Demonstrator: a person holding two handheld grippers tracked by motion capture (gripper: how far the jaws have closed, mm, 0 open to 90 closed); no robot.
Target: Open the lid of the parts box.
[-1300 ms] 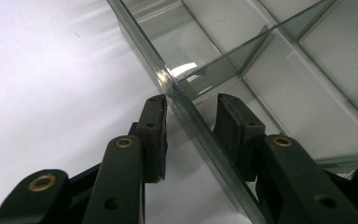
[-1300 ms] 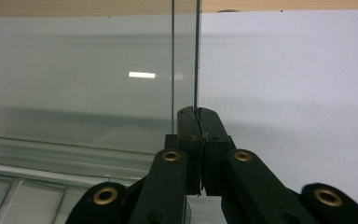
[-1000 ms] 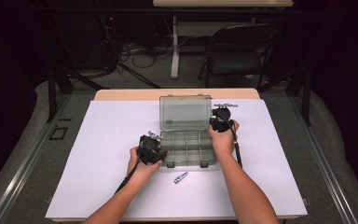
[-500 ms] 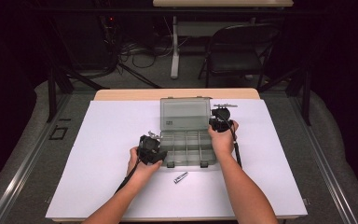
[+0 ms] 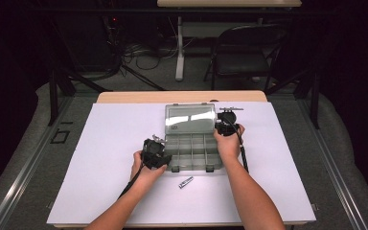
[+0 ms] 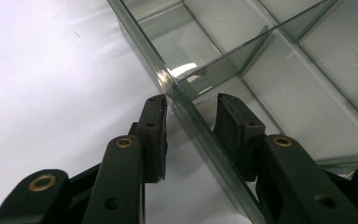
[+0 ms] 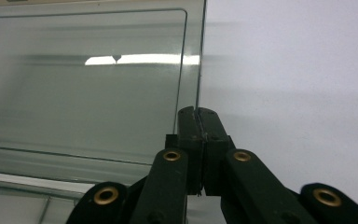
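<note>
Organizer box: the clear compartment box (image 5: pixel 191 148) sits open at the middle of the white-covered counter (image 5: pixel 100 158), its divided tray toward you and bare in the compartments seen up close.
Lid: the lid (image 5: pixel 190 118) is raised behind the tray on the far side; in the right gripper view its clear panel (image 7: pixel 88 84) catches a strip of ceiling light.
Right tool: your right tool (image 7: pixel 198 116) has its jaws pressed together on the right edge of the lid, the thin plastic caught between the pads; from above it (image 5: pixel 227 125) sits at the box's far right corner.
Left tool: your left tool (image 6: pixel 191 112) straddles the tray's left side wall (image 6: pixel 186 109), one pad outside over the counter and one inside the tray. The jaws stand apart with the wall between them; whether the pads press on it cannot be told. From above the tool (image 5: pixel 155 152) is at the box's near left corner.
Hands: your left hand (image 5: pixel 146 167) and right hand (image 5: pixel 229 146) flank the box, forearms entering from the near edge.
Loose item: a small silvery cylinder (image 5: pixel 186 182) lies on the counter just in front of the box, between your arms, untouched.
Beyond: a folding chair (image 5: pixel 242 52) and floor cables stand in the dark behind the counter.
</note>
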